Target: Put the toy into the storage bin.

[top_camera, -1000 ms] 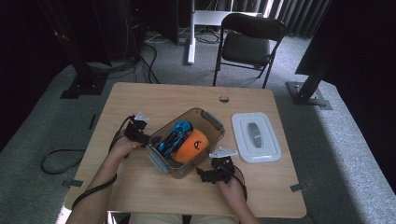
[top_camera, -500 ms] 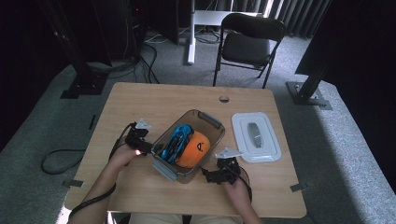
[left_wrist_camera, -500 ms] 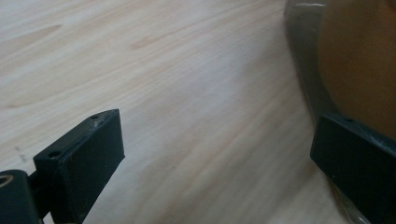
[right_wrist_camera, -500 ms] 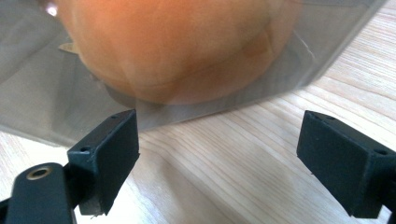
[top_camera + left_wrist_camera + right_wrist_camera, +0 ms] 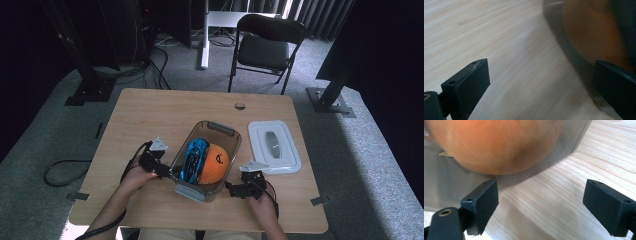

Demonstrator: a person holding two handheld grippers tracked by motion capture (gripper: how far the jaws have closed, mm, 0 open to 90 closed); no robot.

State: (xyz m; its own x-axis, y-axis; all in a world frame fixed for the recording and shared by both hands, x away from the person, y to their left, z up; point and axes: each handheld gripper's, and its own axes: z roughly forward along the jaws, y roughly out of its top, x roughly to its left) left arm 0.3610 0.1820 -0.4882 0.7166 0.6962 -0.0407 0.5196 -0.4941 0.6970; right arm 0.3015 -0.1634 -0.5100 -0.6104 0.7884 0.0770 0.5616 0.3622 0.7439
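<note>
A clear plastic container [image 5: 223,131] stands at the table's middle and holds an orange ball [image 5: 214,163] and a blue object [image 5: 194,156]. My left gripper [image 5: 164,170] is open at the container's left wall, low on the table. In the left gripper view my left gripper [image 5: 541,90] has the blurred container wall [image 5: 571,57] by its right jaw. My right gripper [image 5: 233,190] is open at the container's near right corner. In the right gripper view my right gripper [image 5: 544,206] points at the container [image 5: 529,170], with the orange ball [image 5: 494,142] seen through the wall.
A white lid [image 5: 275,146] lies flat on the table to the right of the container. The wooden table [image 5: 150,115] has a small round hole [image 5: 240,106] near its far edge. A black folding chair [image 5: 262,50] stands beyond the table.
Both hands have drawn a little toward the table's near edge. The left gripper has closed in on the container's left wall, and the container seems to have shifted slightly nearer.
</note>
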